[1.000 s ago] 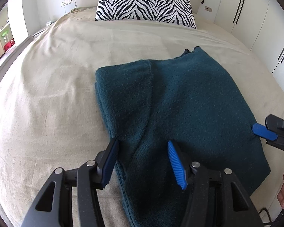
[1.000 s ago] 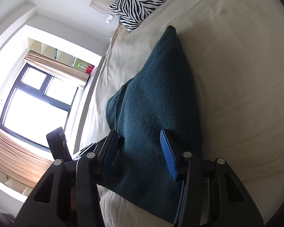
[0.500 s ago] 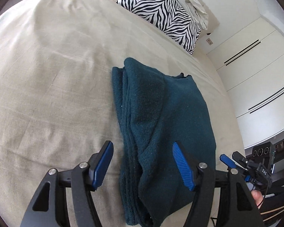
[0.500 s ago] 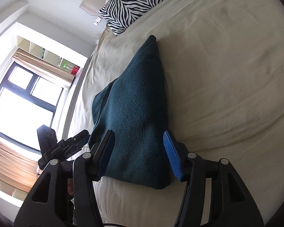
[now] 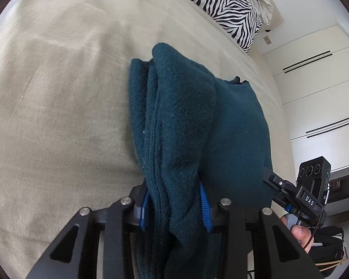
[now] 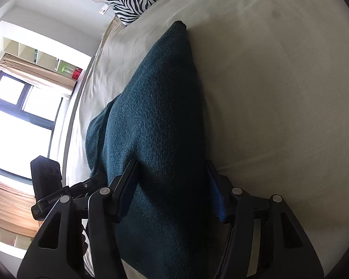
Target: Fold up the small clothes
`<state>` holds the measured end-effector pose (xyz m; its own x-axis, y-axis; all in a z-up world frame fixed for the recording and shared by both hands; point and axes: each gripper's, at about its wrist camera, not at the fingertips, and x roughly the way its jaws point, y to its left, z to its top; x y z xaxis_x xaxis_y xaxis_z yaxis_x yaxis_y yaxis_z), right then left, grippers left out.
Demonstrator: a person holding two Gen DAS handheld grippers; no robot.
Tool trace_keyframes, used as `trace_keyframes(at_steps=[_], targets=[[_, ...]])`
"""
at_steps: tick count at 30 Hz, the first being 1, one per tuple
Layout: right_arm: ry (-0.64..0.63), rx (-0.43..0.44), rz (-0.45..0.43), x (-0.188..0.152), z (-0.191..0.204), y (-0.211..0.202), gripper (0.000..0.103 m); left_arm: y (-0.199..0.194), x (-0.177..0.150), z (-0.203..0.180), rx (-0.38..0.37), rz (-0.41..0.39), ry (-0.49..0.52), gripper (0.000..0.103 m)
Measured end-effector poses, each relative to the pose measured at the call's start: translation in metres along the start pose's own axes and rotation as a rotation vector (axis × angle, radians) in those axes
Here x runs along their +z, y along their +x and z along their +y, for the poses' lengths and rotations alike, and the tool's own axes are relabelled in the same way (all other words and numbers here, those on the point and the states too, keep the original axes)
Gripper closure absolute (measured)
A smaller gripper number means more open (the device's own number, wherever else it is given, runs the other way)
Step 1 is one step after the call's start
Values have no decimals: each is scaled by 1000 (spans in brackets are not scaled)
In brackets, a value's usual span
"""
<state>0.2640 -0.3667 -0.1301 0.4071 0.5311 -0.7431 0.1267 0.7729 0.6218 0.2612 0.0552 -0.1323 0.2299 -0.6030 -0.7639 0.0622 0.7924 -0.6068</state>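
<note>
1. The garment (image 5: 193, 125), a dark teal knit, lies on the bed (image 5: 58, 93), already folded into a long, narrow, multi-layer bundle. Stacked layer edges show along its left side in the left wrist view.
2. Left hand-held gripper (image 5: 174, 207): fingers closed in on the near left end of the bundle, thick fabric bunched between the blue pads (image 5: 204, 205). Reads as a firm pinch on the garment.
3. Right hand-held gripper (image 6: 172, 186): fingers straddle the near right end with fabric filling the gap. The gap is wider than on the left; the pads look to be pressing the cloth, so probably a grip, though less sure.
4. Both grippers sit side by side at the same near edge; each shows up at the margin of the other's view.
5. Progress, judged: lengthwise folds done. What is left looks like one crosswise fold, near edge carried toward the far end by the pillow (image 5: 223, 7), then release and flatten.
6. Risk: thick knit layers may slip or splay when lifted, and an uneven lift between the two grippers would skew the fold.
</note>
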Motion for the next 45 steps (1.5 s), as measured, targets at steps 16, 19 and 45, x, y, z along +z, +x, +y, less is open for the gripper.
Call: trace_keyframes(at_steps=[16,19,45], targets=[[-148,-8,-77,-14,74,-23,67,-41,6,-17,144,-77,141,76],[-50,-76,-11,-16,38,10,51,-26,1,20,75,-73,60,66],[-228,-370,-592,-181,148,-224,6,-212,-183,-112,659,-794,313,0]])
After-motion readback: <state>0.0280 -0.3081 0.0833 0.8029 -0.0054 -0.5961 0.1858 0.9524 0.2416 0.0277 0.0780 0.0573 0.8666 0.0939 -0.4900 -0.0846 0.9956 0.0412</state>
